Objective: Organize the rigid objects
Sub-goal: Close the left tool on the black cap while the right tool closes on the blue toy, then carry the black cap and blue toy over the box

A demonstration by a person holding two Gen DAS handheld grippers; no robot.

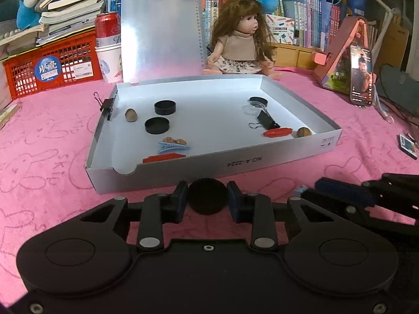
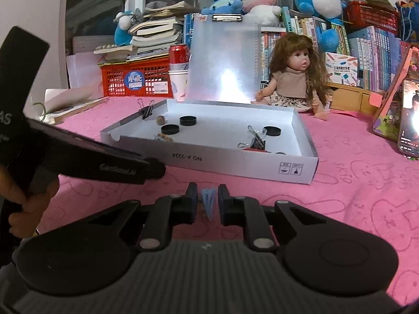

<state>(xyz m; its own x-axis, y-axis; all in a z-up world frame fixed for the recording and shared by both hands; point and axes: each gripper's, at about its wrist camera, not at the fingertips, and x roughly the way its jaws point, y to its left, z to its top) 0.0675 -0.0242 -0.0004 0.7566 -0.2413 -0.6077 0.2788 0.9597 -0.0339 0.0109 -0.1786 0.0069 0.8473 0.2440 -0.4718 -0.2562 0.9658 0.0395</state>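
Left gripper: closed on a black cap, just before the box.
Right gripper: clamped on a blue clip, also short of the box.
In box: caps, nuts, binder clips, red pieces, a blue clip.
Left: both held items still to go in.

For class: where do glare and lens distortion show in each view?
Left wrist view: glare whitens the propped clipboard and the white box floor; the fisheye bows the box edges. Right wrist view: a bright spot on the clipboard, a washed-out phone screen, dark rounded corners.
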